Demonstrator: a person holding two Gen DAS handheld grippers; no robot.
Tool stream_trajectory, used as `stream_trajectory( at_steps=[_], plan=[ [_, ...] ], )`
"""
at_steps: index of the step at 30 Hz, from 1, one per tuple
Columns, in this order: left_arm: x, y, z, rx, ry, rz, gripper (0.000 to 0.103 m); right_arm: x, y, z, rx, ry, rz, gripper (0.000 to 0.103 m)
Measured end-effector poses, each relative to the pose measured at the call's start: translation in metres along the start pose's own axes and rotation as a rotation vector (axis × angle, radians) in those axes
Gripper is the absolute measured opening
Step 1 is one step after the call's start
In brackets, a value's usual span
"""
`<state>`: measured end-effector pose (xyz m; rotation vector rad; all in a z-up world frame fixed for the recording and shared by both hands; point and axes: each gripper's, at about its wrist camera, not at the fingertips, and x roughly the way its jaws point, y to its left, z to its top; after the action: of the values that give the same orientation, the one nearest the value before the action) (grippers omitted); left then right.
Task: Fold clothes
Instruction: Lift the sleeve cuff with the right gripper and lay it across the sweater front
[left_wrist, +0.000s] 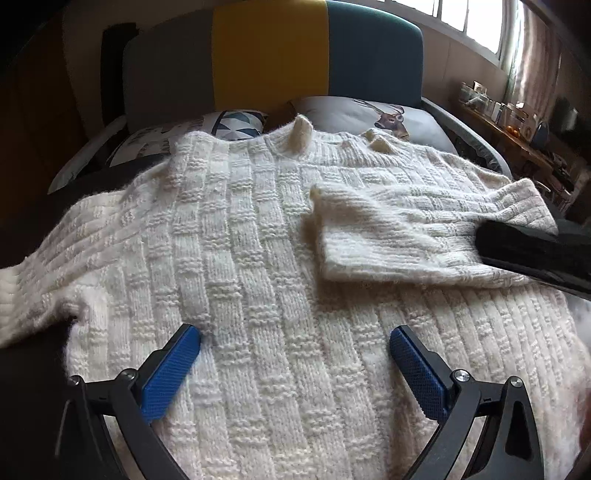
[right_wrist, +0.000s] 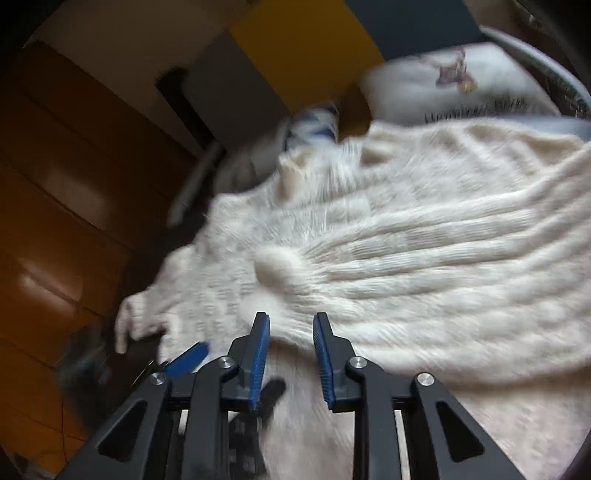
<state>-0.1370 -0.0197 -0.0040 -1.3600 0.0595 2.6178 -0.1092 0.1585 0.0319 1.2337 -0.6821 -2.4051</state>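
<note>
Your left gripper (left_wrist: 295, 341) is spread wide above the cream knit sweater (left_wrist: 236, 258), holding nothing. The sweater lies flat on the bed, collar toward the pillows (left_wrist: 354, 114), one sleeve (left_wrist: 406, 236) folded across its body. Your right gripper (right_wrist: 291, 326) is narrowly parted over the sleeve; contact cannot be determined.

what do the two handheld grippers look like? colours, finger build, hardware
Both match. Left gripper and right gripper: matte black angular linkage arms with triangular cut-outs, silver round pivot screws at the joints, and flat blue finger pads with a fine cross-hatched grip texture. No cables, labels or sleeves visible in either view.
</note>
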Motion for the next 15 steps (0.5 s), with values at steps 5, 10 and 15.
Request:
stream_trajectory(
  at_steps=[5,10,15],
  plan=[
    [0.011,0.000,0.038,-0.043,0.010,-0.043,0.103,-0.055,-0.033,-0.034,-0.084,-0.075,-0.270,0.024],
    [0.030,-0.002,0.078,-0.080,0.053,-0.051,0.103,-0.065,-0.076,-0.057,0.020,-0.096,-0.323,0.006],
    [0.037,-0.020,0.097,-0.060,0.030,-0.057,0.076,-0.076,-0.093,-0.064,0.086,-0.155,-0.267,0.005]
  ],
)
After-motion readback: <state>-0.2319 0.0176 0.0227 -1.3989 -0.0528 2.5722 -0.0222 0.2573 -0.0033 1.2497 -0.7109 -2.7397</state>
